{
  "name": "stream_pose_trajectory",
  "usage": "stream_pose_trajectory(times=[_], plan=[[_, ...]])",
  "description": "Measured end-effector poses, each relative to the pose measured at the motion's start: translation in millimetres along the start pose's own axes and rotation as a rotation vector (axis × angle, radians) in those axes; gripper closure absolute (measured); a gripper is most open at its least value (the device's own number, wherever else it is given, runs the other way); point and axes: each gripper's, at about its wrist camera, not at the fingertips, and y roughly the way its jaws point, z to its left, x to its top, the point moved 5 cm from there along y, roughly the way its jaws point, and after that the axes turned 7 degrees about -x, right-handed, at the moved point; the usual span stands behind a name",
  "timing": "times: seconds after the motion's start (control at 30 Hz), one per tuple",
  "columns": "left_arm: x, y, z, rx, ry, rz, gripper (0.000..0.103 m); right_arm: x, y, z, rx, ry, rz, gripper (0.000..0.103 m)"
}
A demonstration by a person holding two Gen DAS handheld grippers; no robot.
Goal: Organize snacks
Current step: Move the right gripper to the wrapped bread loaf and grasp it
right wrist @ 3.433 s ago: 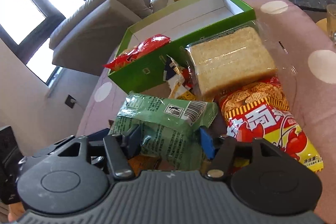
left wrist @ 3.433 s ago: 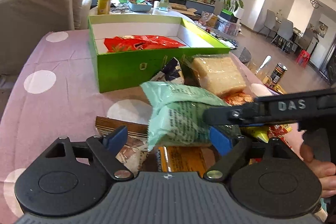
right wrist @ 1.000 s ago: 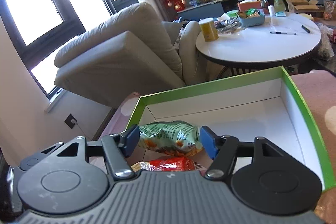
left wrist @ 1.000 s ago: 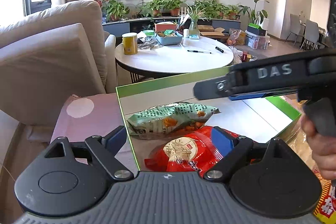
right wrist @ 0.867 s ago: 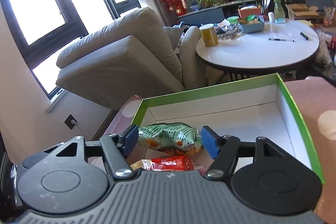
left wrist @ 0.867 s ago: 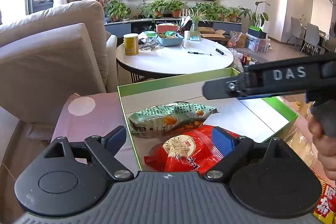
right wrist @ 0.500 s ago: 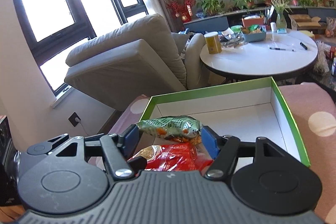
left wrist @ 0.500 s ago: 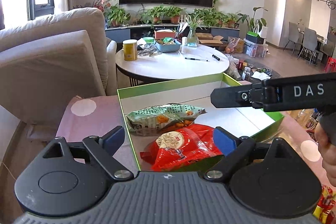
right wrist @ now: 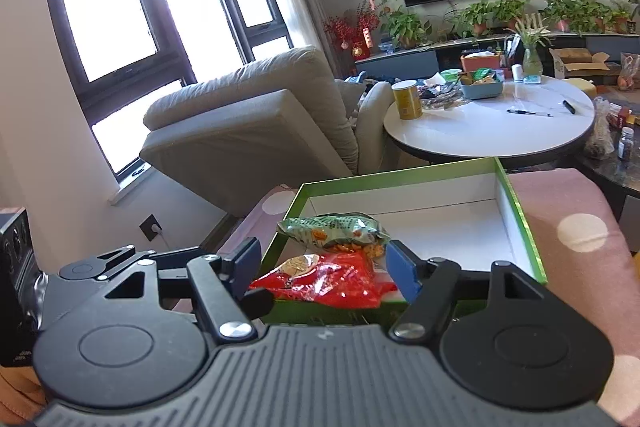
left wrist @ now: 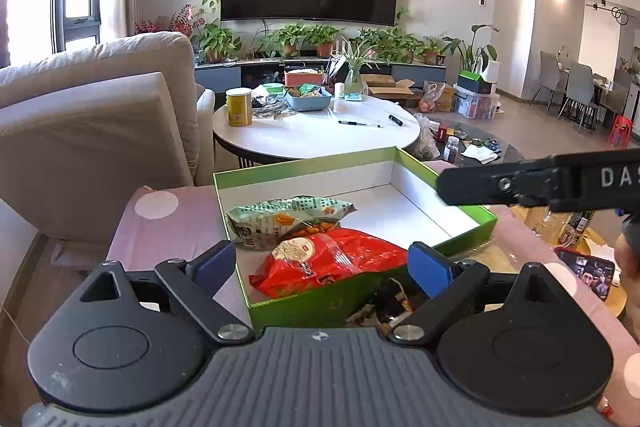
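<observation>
Both hand-held grippers, left (left wrist: 322, 265) and right (right wrist: 320, 263), gape empty; next, clear the green cardboard box (left wrist: 486, 223) rim toward remaining snacks.

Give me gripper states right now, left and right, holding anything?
Left gripper: open, holding nothing; the green packet and red packet lie in the green box.
Right gripper: open, holding nothing.
</observation>
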Motion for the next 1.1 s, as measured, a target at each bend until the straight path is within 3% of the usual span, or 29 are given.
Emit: stream_pose_trajectory(times=[0.43,1.1], plan=[[-13,-22,-16,-0.011,-0.009,-0.009,0.01,-16,-35,-17,-0.035,0.047,-0.011,0.039],[-30,-6,-31,-0.028,-0.006,0.056,0.01,-46,-29,-60,-0.086,0.169,0.068,0.039]])
